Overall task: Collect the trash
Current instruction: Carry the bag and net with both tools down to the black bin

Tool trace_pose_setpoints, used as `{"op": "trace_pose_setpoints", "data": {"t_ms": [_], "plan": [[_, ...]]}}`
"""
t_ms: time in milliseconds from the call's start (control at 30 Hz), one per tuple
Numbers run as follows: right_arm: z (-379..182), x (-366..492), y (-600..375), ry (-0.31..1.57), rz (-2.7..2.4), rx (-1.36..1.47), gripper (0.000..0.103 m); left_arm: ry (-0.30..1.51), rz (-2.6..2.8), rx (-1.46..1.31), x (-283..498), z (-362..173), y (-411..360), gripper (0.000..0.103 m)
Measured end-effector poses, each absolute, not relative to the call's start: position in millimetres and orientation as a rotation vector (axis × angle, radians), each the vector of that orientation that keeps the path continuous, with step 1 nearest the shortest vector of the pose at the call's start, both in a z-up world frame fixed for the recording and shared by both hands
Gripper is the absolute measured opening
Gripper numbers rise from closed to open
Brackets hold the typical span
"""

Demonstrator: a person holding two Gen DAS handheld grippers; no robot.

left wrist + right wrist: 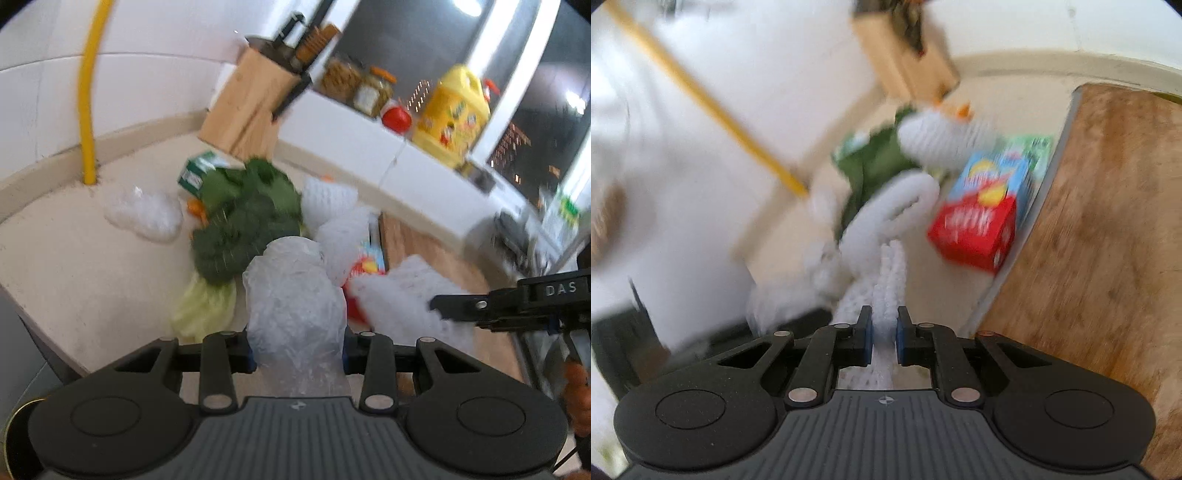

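Trash is already in both tongs: the left tongs (298,352) clench a crumpled clear plastic bag (291,295), the right tongs (884,339) pinch a white foam net (890,273) trailing straight ahead. The red carton (975,230) lies on the counter (783,236), ahead-right of the right tongs, the nearer pair.

The tabletop (74,266) is pale cream with fine speckling. A translucent whitish plastic bag (291,295) sits before dark green leafy vegetables (243,221). The foam fruit net (886,236) is white with a mesh pattern. A carton (979,225) is red below, blue above, with yellow print. The oil jug (454,114) is bright yellow, and the cutting board (1100,221) is brown woodgrain.
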State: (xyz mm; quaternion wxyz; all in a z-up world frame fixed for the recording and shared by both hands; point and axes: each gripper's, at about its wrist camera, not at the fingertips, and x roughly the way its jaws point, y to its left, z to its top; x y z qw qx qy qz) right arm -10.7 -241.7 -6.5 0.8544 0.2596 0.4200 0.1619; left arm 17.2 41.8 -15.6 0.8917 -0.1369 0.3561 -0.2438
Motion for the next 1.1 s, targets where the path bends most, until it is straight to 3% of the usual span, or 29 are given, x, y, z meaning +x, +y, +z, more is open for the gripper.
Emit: {"op": "trace_pose_setpoints", "data": {"t_ms": [433,1100], "plan": [[-13,-14,-231,0.879,0.306,0.575,0.016,0.751,-0.489,-0.29,4,-22,55,0.032],[-16,20,-112,0.956,0.62,0.447,0.016,0.682,-0.196,-0.328,-42,-16,140,0.032]]}}
